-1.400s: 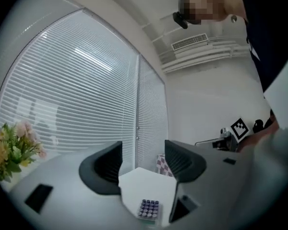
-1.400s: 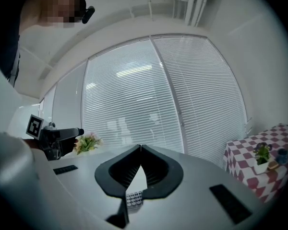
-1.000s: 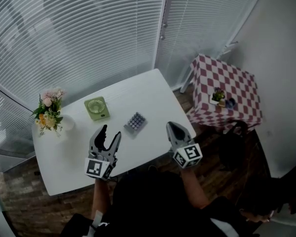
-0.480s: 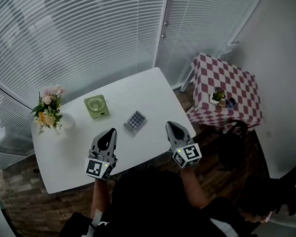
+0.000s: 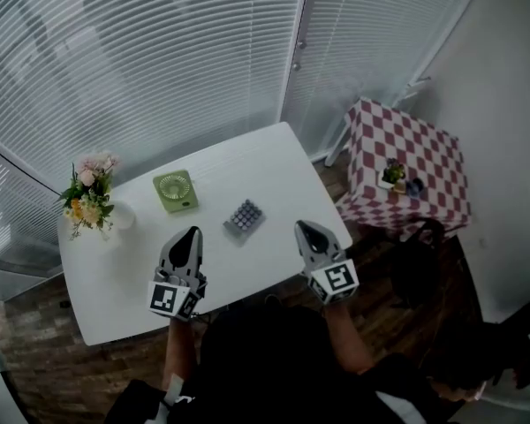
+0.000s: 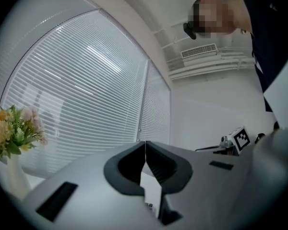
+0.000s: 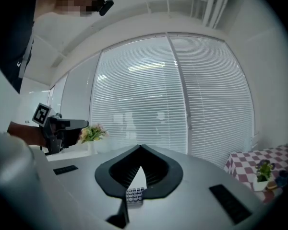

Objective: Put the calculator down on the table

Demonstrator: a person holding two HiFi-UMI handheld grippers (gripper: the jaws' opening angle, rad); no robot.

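Well, from the left: the flowers (image 5: pixel 88 203) stand at the left end of the white table (image 5: pixel 274 157), with the green fan (image 5: pixel 175 191) lying near them. My left claw (image 5: pixel 190 233) hovers over the near edge, clenched on nothing. The calculator (image 5: pixel 244 217) lies flat on the table, between and just beyond both claws, touched by neither. My right claw (image 5: pixel 299 227) is likewise clenched and empty. Further right stands a checked side table (image 5: pixel 406 162).

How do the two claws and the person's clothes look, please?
The left claw and the right claw are pointed grey shells with black ribbed pads inside. Each carries a white cube with black square markers. The person wears a dark top.
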